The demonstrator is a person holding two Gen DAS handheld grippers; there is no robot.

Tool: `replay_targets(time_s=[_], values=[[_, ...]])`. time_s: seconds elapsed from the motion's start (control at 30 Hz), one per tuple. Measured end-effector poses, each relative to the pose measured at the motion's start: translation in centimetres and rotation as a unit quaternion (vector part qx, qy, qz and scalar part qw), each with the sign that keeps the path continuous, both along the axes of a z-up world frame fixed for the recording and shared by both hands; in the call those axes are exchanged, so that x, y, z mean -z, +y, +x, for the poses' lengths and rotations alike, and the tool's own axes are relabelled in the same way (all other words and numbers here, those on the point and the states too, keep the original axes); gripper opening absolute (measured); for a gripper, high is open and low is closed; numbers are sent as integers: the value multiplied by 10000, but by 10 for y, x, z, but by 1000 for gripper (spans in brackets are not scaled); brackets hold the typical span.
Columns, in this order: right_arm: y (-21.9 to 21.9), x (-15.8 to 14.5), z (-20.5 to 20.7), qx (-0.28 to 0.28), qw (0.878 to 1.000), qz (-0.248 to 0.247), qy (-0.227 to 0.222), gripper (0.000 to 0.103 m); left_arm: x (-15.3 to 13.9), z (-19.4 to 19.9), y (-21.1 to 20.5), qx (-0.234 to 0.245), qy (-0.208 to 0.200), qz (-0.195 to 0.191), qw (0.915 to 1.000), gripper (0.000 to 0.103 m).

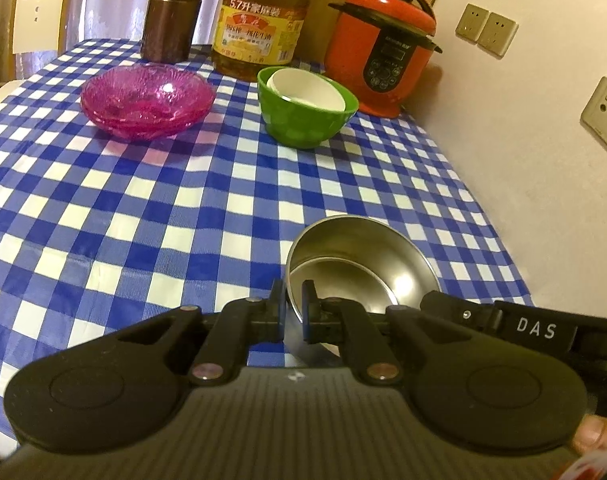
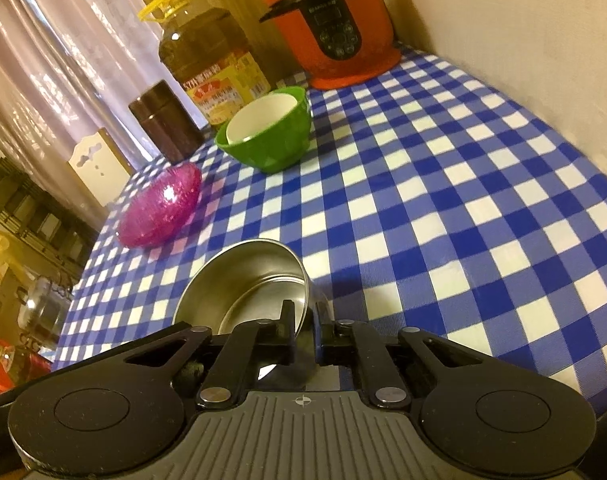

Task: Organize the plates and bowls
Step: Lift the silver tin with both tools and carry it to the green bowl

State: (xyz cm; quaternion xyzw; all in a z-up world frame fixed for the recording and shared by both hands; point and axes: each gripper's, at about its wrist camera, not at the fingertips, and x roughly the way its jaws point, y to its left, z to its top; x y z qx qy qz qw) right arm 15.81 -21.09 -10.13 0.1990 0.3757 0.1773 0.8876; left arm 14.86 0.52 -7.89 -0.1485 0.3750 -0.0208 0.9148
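A steel bowl [image 1: 363, 260] is held tilted above the checked table, with a second steel bowl nested inside it. My left gripper [image 1: 293, 308] is shut on its left rim. My right gripper [image 2: 305, 324] is shut on the right rim of the same steel bowl [image 2: 243, 280]. A stack of pink glass plates [image 1: 147, 98] sits at the far left and shows in the right wrist view [image 2: 161, 212]. A green bowl [image 1: 307, 108] with a white bowl [image 1: 307, 88] inside stands behind the middle; the green bowl also shows in the right wrist view [image 2: 267, 136].
A red rice cooker [image 1: 383, 44] stands at the far right by the wall. A big oil bottle [image 1: 263, 20] and a brown canister [image 1: 173, 16] stand at the table's back edge. The blue checked tablecloth [image 1: 143, 220] covers the table. A white chair [image 1: 37, 12] stands behind it.
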Motion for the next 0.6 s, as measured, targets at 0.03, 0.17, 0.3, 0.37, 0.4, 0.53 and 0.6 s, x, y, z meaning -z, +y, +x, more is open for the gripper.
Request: replay_targets(time_s=[0.03,0.17,0.3,0.37,0.4,0.53,0.6], values=[[-1,-2,0,6,10000,10,-20,8,-2,0,-1,2,-19,2,10000,6],[-2,-10,-2,25,10000,25,-77,8,-10,-1,-2,4,-98,10,10000,6],[-3,-18,-4,45,9999,39,-137,8,-17,-2,-4,17,-147,10,9999,6],[-4,-22,-4,49,9998,44,-174,8,-21,-2,-4,20,-177,15,9998,6],[-4,-24,-4,49,9998,42,-193,8,-23,-2,-5,22,-195,25,9998,6],[-4,-31,-3,46,9996,43,-261,8,-29,0,-5,22,-256,47,9997,6],[-4,-34,-1,38,9996,44,-289,8,-31,1,-4,17,-280,39,9996,6]])
